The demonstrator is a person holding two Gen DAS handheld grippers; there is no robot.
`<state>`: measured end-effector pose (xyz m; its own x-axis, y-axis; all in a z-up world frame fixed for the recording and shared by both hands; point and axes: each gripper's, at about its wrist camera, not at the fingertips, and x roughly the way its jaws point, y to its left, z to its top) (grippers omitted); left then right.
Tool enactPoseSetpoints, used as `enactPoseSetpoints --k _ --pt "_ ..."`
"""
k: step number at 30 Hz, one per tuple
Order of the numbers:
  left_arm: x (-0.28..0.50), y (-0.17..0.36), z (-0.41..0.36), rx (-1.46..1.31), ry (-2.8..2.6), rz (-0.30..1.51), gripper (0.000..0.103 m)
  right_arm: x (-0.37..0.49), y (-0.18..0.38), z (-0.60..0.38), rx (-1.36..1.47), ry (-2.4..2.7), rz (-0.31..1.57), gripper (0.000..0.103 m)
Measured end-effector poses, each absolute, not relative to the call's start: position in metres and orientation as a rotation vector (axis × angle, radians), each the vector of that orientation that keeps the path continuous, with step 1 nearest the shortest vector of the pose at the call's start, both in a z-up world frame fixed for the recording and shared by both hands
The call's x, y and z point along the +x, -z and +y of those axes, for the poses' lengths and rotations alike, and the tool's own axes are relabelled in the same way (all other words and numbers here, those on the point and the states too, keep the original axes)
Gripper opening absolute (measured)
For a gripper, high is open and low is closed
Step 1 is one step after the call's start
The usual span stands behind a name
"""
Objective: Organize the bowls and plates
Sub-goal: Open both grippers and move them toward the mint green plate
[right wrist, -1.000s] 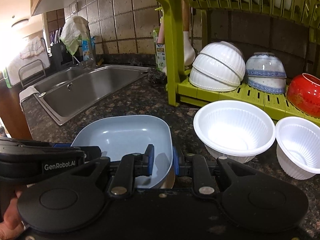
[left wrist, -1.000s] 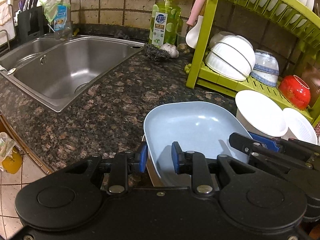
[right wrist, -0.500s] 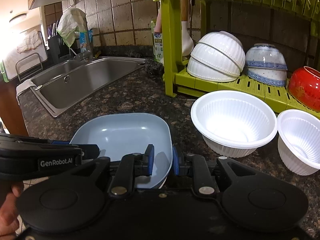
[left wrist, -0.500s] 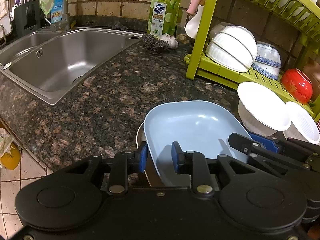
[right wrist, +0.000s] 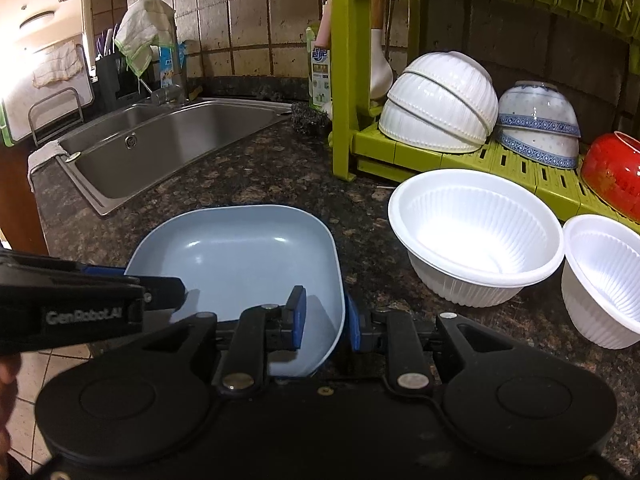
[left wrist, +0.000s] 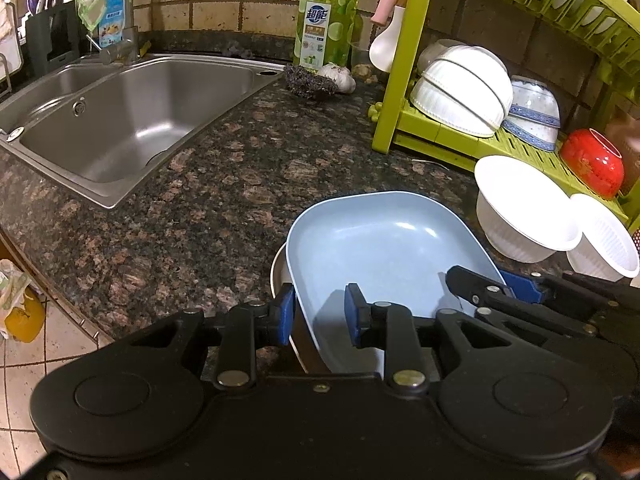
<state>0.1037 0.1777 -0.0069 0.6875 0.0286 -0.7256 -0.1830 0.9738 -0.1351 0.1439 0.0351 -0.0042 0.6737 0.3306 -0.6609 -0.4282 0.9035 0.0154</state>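
Observation:
A pale blue square plate [left wrist: 384, 248] is held just above the granite counter, over the rim of another dish [left wrist: 277, 276]. My left gripper [left wrist: 319, 314] is shut on the plate's left rim. My right gripper [right wrist: 325, 322] is shut on its right rim [right wrist: 340, 280]. Right of the plate, two white plastic bowls stand upright on the counter, a large one [right wrist: 476, 232] and a smaller one [right wrist: 604, 276]. The green dish rack [right wrist: 344, 80] behind them holds stacked white ribbed bowls [right wrist: 440, 100], blue-patterned bowls [right wrist: 540, 120] and a red bowl [right wrist: 612, 168], all tipped over.
A steel double sink [left wrist: 132, 120] is set into the counter at the left. A green soap bottle [left wrist: 326, 20], a dark scrubber [left wrist: 310, 82] and a garlic bulb [left wrist: 340, 76] sit by the wall. The counter's front edge drops to a tiled floor [left wrist: 24, 352].
Both grippers have kept their hold on the blue plate and drifted slightly up and back from the rack. The bowls and rack have not moved.

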Motion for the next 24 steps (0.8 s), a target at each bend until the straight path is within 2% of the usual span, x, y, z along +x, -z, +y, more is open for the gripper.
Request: enactPoseSetpoints --k 3,24 --pt "0.1017 0.0052 0.1794 -0.211 -0.114 0.805 0.039 0.1450 0.0042 0.0357 -0.143 -0.432 0.721 0.024" --pt "0.1031 0.0097 0.1805 -0.178 -0.127 0.853 0.040 0.1425 0.0026 0.0318 -0.127 -0.428 0.719 0.024"
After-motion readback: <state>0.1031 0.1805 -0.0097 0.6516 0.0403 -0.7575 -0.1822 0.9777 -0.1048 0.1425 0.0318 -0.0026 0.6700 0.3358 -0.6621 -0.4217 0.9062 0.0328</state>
